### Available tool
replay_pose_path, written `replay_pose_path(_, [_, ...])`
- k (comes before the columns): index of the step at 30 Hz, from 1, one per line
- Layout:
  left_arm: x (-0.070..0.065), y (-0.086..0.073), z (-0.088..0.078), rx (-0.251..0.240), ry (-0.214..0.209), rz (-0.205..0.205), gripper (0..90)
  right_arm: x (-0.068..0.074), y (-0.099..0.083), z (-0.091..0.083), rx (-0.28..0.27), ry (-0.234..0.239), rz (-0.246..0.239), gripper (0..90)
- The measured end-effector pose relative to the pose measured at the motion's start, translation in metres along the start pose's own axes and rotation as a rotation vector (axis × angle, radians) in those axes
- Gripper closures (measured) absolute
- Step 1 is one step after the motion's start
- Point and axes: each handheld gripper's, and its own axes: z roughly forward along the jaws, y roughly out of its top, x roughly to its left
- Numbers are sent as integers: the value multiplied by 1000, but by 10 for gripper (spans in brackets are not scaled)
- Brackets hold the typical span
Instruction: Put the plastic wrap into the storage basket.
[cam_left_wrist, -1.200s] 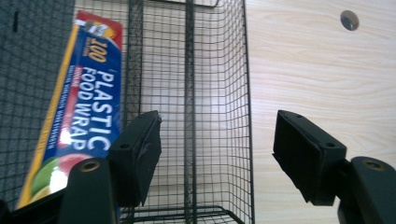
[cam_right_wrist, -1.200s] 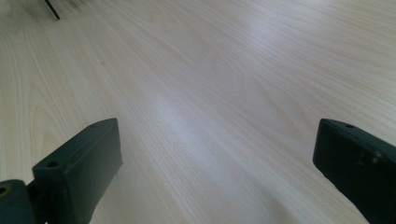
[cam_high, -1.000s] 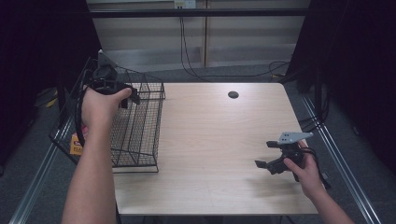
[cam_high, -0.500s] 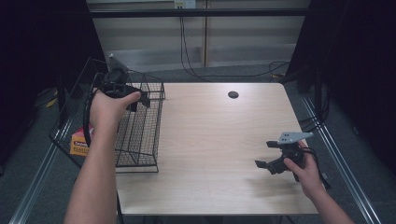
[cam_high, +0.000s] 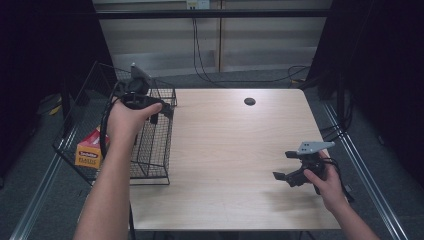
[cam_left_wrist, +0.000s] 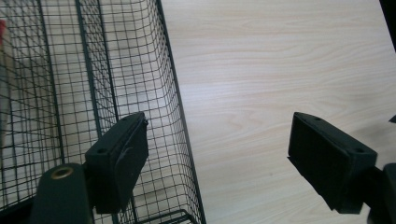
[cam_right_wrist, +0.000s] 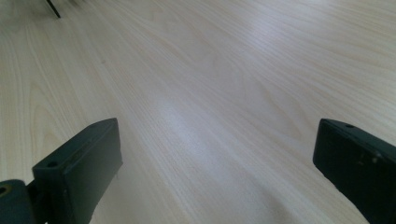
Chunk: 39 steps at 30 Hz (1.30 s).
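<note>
The left gripper (cam_high: 159, 111) hangs over the upper right corner of the black wire basket (cam_high: 150, 150), which stands at the left edge of the light wooden table (cam_high: 235, 150) and juts out past it. Its jaws have just been opening and now stand well apart with nothing between them; in the left gripper view the left gripper (cam_left_wrist: 219, 163) straddles the basket's right wall (cam_left_wrist: 180, 130), one jaw over the mesh inside and the other over bare tabletop, neither pad touching the wire as far as can be told. Inside the basket, at its near left end, lies an orange and red box (cam_high: 90, 150) with lettering too small to read, well apart from the left gripper. The right gripper (cam_high: 286, 165) is held low over the table near its right front corner, a grey three-cornered plate on top and the cable trailing back past the wrist. In the right gripper view the right gripper (cam_right_wrist: 215, 163) has its jaws spread wide over plain wood grain, holding nothing. A small dark round hole (cam_high: 249, 101) sits in the tabletop toward the far edge, well clear of both hands.
</note>
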Motion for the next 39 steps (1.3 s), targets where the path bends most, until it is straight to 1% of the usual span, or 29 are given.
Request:
replay_pose_path(2, [-3,0,2,5,-8,15,199,0,0,0,4,6,1,10])
replay_pose_path(5, [-6,0,4,2,-21,19,196,0,0,0,4,8,1,10])
replay_pose_path(6, [-8,-1,7,6,-22,30,195,0,0,0,5,8,1,10])
replay_pose_path(7, [-8,-1,7,6,-22,30,195,0,0,0,5,8,1,10])
replay_pose_path(8, [-10,-1,8,12,-33,32,195,0,0,0,5,9,2,10])
replay_pose_path(9, [-11,-2,9,12,-35,41,191,0,0,0,3,5,0,10])
replay_pose_path(10, [-14,-2,11,9,-44,43,191,0,0,0,4,5,0,10])
replay_pose_path(12, [-15,-3,13,5,-45,51,188,0,0,0,4,5,0,10])
replay_pose_path(13, [-17,-4,15,17,-55,59,188,0,0,0,3,7,-3,10])
replay_pose_path(15, [-19,-5,17,13,-60,62,187,1,0,0,6,10,0,10])
replay_pose_path(16, [-19,-5,17,13,-60,62,185,1,0,0,7,5,-1,10])
replay_pose_path(17, [-20,-6,19,12,-68,71,185,1,0,1,6,7,-2,10])
replay_pose_path(21, [-23,-9,22,13,-69,84,184,1,0,0,6,3,-1,10])
replay_pose_path(25, [-26,-12,27,14,-86,99,183,1,0,1,7,9,-4,10])
replay_pose_path(26, [-27,-14,29,16,-90,109,183,1,0,1,5,10,-3,10])
replay_pose_path(27, [-27,-14,29,16,-90,109,183,1,0,1,5,10,-3,10])
replay_pose_path(29, [-28,-16,31,13,-107,113,182,1,0,1,5,10,-4,10])
replay_pose_path(31, [-29,-17,33,13,-112,122,183,0,0,0,6,12,-4,10])
replay_pose_path(32, [-31,-19,36,12,-116,121,181,0,0,0,6,11,-5,10])
replay_pose_path(34, [-32,-20,37,10,-115,125,178,1,0,0,6,9,-3,10])
replay_pose_path(35, [-33,-21,38,17,-115,137,178,1,0,0,6,9,-3,10])
replay_pose_path(38, [-36,-23,41,14,-116,147,175,1,0,0,8,10,-4,10])
replay_pose_path(39, [-37,-24,42,21,-119,158,175,1,0,0,8,10,-4,10])
